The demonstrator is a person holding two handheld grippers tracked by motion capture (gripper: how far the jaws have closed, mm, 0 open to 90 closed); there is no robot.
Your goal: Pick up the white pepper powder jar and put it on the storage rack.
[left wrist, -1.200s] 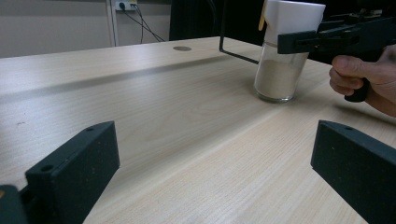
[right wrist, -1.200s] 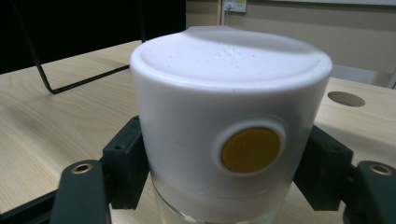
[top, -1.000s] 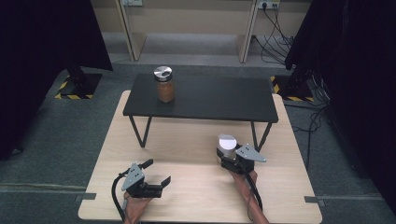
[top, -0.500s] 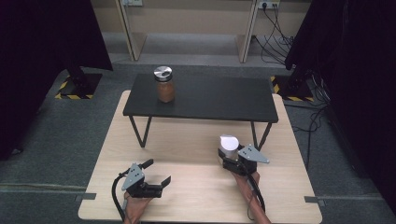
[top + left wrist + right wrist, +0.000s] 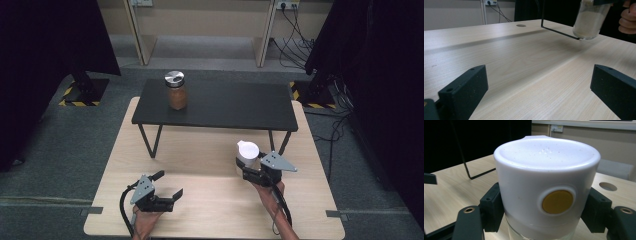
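Pale wooden tabletop [image 5: 210,165] at lower frame: the white-capped jar [image 5: 247,152], clamped in the right gripper [image 5: 250,170], is seen raised slightly since a second ago, suggesting transfer has begun, while the left gripper [image 5: 167,186] is held wide open.

The white-capped clear glass jar of pale powder [image 5: 589,21] runs off the left gripper view's top edge; in the right gripper view the bottom edge cuts its glass body.
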